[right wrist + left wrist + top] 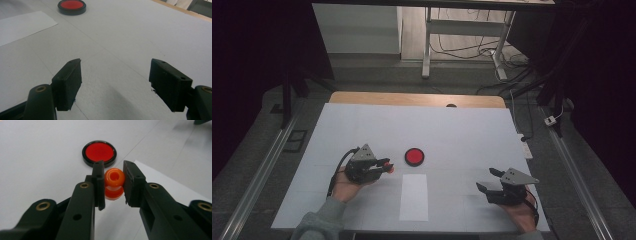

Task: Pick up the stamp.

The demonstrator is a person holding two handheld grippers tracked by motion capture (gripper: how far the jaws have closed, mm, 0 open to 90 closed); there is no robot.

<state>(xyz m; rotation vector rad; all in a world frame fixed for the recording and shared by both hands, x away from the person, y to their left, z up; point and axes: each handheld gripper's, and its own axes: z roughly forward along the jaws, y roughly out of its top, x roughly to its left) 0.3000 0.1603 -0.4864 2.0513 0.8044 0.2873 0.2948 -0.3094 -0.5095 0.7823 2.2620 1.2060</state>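
My left gripper (113,173) is shut on a small orange ring-shaped piece (114,184), which looks like two stacked rings with a hole on top. In the high view the left gripper (385,165) sits left of centre with the orange piece (388,167) at its tips. Just beyond it lies a round red disc with a black rim (414,156) (99,153) (71,6). My right gripper (489,179) (115,75) stands open near the table's right front, with nothing between its jaws.
A white sheet covers the table (462,135). A brighter white paper strip (414,197) (22,26) lies front centre, between the two hands. Beyond the table's far wooden edge (417,98) are desk legs and cables on the floor.
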